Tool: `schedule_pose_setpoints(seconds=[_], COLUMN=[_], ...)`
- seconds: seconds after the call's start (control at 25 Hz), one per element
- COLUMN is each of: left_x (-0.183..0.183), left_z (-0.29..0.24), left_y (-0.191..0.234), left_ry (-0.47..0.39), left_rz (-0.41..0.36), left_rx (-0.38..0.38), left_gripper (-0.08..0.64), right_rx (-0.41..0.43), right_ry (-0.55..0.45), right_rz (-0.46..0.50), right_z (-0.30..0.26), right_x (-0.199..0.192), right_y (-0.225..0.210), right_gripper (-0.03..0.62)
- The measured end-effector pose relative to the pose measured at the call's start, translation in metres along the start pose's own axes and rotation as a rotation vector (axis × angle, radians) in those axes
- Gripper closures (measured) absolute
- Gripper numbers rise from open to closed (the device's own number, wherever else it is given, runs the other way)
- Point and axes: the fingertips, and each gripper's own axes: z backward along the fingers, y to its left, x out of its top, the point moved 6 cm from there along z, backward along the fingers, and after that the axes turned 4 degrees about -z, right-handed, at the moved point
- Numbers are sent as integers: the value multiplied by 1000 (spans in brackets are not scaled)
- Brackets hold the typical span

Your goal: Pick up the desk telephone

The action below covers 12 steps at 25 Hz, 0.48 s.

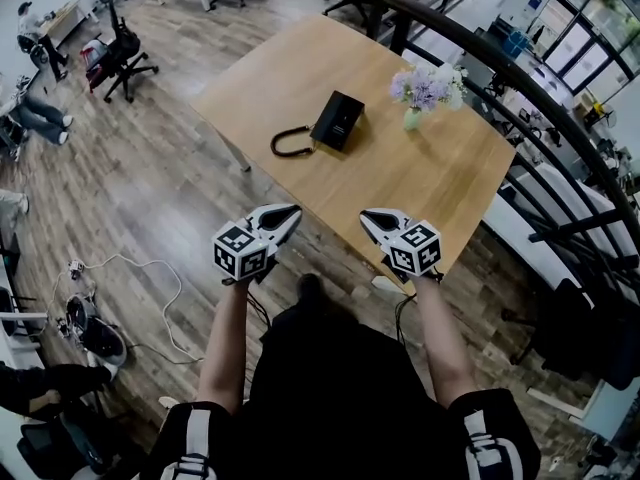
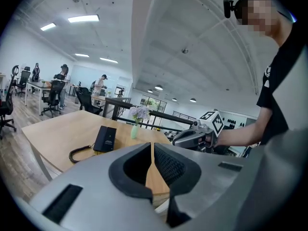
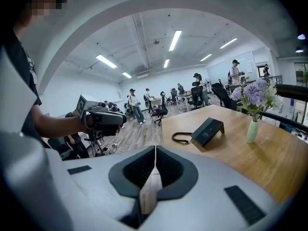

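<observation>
While left gripper and right gripper jaws meet empty, desk telephone lies apart.

The person wears a black short-sleeved top, and each sleeve is marked with white stripes. The left gripper and right gripper have pale grey shells tapering to a point, with black ribbed fingers. Each carries a cube of black-and-white square markers

One black slab-shaped desk telephone, one pale green vase of lilac flowers, one light wooden table, two grey hand-held grippers, left and right.
</observation>
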Motion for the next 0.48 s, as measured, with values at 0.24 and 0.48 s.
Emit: schedule_pose_setpoints(seconds=[0.24, 0.48], left_x=[3, 5], left_z=[-7, -10], left_y=[24, 48], left_ry=[12, 16], left_rz=[-3, -17], left_rx=[-33, -67], left_gripper=[538, 537], right_rx=[-32, -66], right_ry=[0, -5], right_rz=[-22, -41], right_z=[-15, -29], right_x=[6, 13], right_y=[-7, -10], right_gripper=[568, 568])
